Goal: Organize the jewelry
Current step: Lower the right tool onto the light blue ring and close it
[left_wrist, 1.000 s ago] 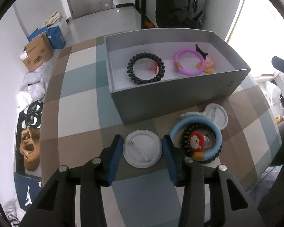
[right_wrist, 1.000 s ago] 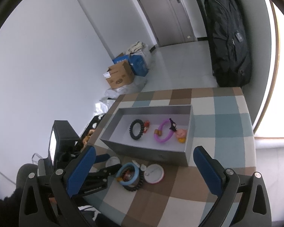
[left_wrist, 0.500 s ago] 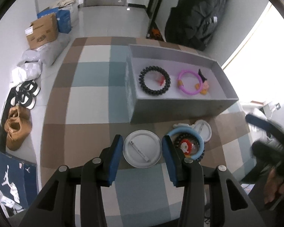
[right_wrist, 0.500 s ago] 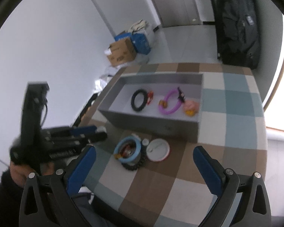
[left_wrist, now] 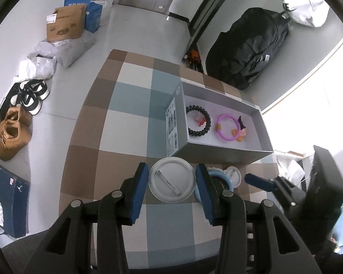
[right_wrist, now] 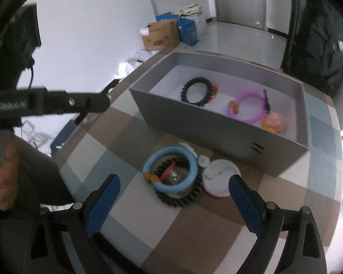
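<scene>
Checked brown, blue and cream worktop [left_wrist: 130, 123], grey open cardboard box [left_wrist: 217, 153] at its far right. Already in the box: black beaded bracelet [left_wrist: 198, 123] and purple ring bracelet with charms [left_wrist: 228, 127]. Just outside its near wall: round white pin badge lying face down [left_wrist: 172, 184], light blue ring bracelet [right_wrist: 170, 169] stacked on a second black beaded bracelet [right_wrist: 180, 198], small white round badge [right_wrist: 221, 175] touching them. Left gripper [left_wrist: 172, 190] with jaws spread either side of the face-down badge, not clearly pinching it. Right gripper [right_wrist: 172, 205] low over the blue ring, jaws wide apart, holding nothing. Best done by closing squarely across the badge rim, lifting level, clearing the box wall before release.
</scene>
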`<state>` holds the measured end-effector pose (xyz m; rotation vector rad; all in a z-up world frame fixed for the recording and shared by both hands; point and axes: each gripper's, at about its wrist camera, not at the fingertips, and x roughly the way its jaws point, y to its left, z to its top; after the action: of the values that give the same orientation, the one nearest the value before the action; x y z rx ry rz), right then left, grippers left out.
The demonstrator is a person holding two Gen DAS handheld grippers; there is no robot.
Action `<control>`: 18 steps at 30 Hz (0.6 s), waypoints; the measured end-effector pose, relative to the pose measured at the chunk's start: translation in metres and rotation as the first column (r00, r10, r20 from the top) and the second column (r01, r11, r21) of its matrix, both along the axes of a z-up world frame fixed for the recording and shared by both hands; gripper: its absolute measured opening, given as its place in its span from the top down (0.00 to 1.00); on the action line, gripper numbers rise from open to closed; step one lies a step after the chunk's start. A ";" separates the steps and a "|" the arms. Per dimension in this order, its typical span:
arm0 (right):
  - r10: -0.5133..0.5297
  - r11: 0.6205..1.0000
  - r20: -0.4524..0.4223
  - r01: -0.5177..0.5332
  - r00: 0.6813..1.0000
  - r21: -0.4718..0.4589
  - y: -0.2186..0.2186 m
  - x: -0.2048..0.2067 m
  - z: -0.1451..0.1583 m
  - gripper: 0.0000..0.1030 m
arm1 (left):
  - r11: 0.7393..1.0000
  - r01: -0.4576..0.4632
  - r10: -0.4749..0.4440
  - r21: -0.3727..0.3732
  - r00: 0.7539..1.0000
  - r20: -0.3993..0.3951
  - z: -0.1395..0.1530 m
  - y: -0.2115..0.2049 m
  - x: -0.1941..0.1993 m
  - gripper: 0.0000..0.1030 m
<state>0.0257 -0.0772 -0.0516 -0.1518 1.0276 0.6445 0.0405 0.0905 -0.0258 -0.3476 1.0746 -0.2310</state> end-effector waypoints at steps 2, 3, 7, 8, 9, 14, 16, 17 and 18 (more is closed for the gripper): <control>0.011 1.000 0.008 -0.011 1.000 -0.027 0.008 0.001 -0.004 0.08 | 1.000 -0.004 0.004 -0.012 1.000 -0.001 0.000 0.002 0.000 0.64; 0.015 0.999 0.014 -0.014 1.000 -0.045 0.011 0.001 -0.007 0.08 | 1.000 -0.004 0.004 -0.018 1.000 -0.003 0.000 0.003 0.000 0.64; 0.020 0.992 0.044 -0.014 0.999 -0.122 0.022 0.001 -0.016 0.11 | 1.000 0.002 -0.002 -0.022 1.000 -0.007 -0.002 0.005 0.001 0.64; 0.017 0.991 0.055 -0.010 0.998 -0.135 0.022 0.001 -0.017 0.11 | 1.000 0.002 -0.003 -0.022 1.000 -0.008 -0.003 0.006 0.002 0.64; 0.018 0.991 0.059 -0.010 0.998 -0.134 0.023 0.000 -0.018 0.12 | 1.000 0.003 -0.003 -0.023 1.000 -0.009 -0.003 0.007 0.001 0.64; 0.034 0.991 0.075 -0.024 0.997 -0.135 0.023 -0.002 -0.015 0.39 | 1.000 0.001 -0.002 -0.029 1.000 -0.014 -0.003 0.009 0.002 0.64; 0.041 0.989 0.086 -0.028 0.995 -0.145 0.022 -0.004 -0.015 0.42 | 0.999 0.000 0.000 -0.032 1.000 -0.013 -0.003 0.010 0.002 0.64; 0.044 0.989 0.088 -0.031 0.995 -0.143 0.023 -0.006 -0.015 0.43 | 0.999 0.000 -0.001 -0.034 1.000 -0.014 -0.003 0.009 0.002 0.64; 0.045 0.990 0.086 -0.032 0.995 -0.139 0.022 -0.007 -0.015 0.45 | 0.999 0.001 -0.002 -0.035 1.000 -0.014 -0.003 0.008 0.002 0.64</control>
<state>0.0192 -0.0554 -0.0663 -0.3187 0.9846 0.5968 0.0424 0.0988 -0.0283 -0.3804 1.0856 -0.2491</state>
